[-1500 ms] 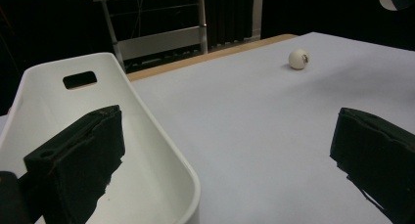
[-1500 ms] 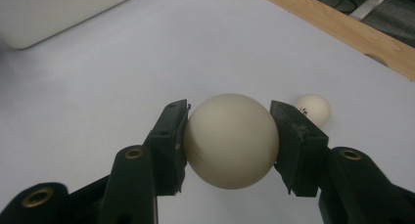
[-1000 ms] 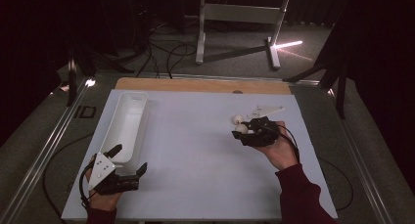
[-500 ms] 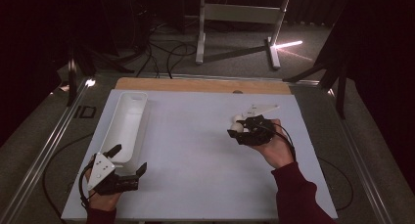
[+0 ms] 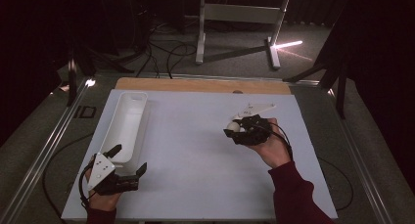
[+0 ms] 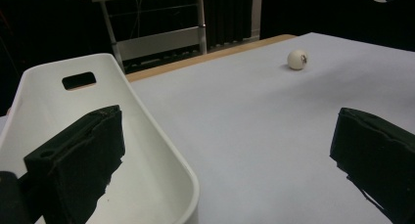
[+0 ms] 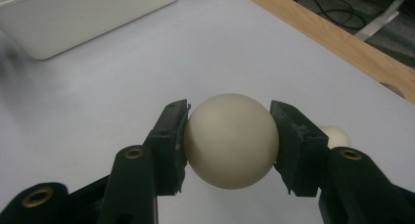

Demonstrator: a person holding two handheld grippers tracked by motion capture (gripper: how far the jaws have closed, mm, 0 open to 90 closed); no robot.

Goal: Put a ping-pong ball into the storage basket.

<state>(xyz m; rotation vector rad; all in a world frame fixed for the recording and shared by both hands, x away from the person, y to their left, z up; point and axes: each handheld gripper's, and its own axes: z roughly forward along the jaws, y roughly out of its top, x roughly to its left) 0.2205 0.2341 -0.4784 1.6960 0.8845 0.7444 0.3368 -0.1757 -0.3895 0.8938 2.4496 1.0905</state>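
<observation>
The right gripper [image 7: 229,136] clenches a cream round plastic ball [image 7: 230,140], hand angled toward ten o'clock; the left gripper [image 5: 128,163] rests released at seven o'clock on the tabletop [image 5: 195,150].

The right gripper [image 5: 236,131] hangs above the table, jaws clamped on a ball [image 7: 230,140], forearm in a red sleeve. The left gripper [image 5: 128,161] sits low near the table's front-left corner, jaws spread wide.

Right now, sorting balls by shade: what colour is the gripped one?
Cream-white ball, clearest in the right gripper view.
</observation>
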